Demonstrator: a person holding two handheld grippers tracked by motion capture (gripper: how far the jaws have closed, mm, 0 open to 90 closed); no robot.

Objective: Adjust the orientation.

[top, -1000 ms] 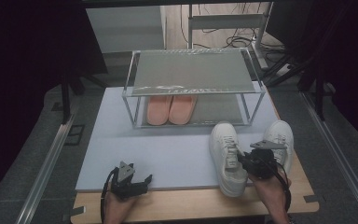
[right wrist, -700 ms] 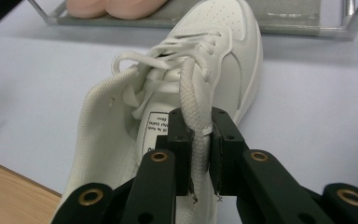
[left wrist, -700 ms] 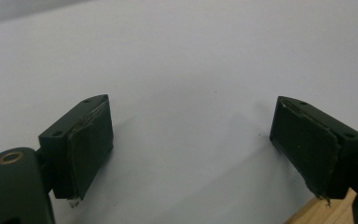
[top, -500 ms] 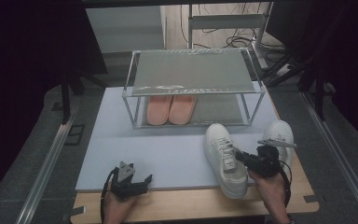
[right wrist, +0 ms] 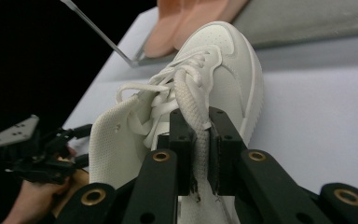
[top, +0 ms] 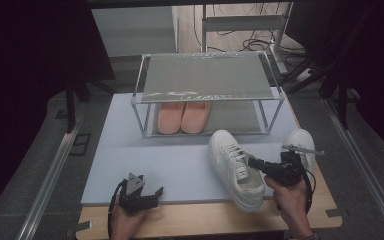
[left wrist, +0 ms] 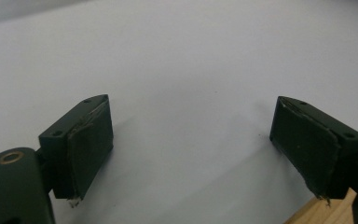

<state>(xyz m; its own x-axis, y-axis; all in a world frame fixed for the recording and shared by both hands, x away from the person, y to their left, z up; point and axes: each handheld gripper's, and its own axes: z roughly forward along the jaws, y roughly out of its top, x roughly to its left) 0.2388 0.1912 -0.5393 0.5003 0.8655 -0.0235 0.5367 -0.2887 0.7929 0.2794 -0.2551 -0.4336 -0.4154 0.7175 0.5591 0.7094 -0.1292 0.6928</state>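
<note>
Right hand-held gripper (right wrist: pixel 199 140) clamped on white sneaker (top: pixel 235 167) tongue, probably lifting its heel slightly; left hand-held gripper (left wrist: pixel 191 149) wide open, empty, near-left on surface (top: pixel 180 160).

It looked like a lab recording setup: a wooden table (top: pixel 205 220) topped with a pale board (top: pixel 180 165), metal rails (top: pixel 45 185) along both sides, loose cables (top: pixel 250 40) behind, and darkness all around.

two white sneakers (top: pixel 235 165), two pink slippers (top: pixel 182 116), one rack (top: pixel 207 77)
</note>
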